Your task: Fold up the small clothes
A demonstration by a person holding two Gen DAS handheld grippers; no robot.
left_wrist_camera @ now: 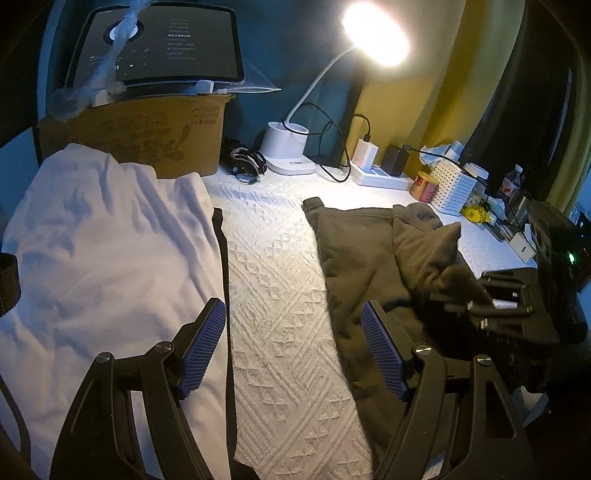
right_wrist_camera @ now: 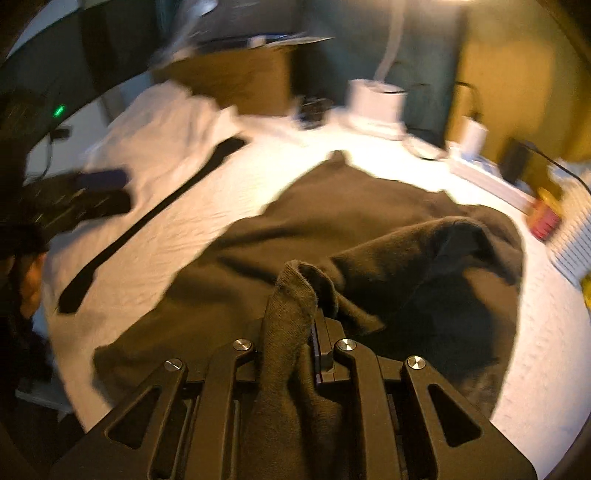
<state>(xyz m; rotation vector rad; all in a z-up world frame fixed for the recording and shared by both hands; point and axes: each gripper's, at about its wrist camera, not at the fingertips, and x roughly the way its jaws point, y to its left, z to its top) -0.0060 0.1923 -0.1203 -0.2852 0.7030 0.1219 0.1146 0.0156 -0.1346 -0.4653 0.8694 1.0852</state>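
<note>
Right wrist view showed the right tongs pinching the dark garment low in frame; left tongs gaped empty; that thin fold could slip free.

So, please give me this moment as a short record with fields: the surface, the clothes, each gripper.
surface: white textured cover
dark garment: partly folded over, lying right of centre
white garment: lying at the left
left gripper: open, empty, above the bare cover
right gripper: a fold of the dark garment between its fingers
lamp: lit
</note>
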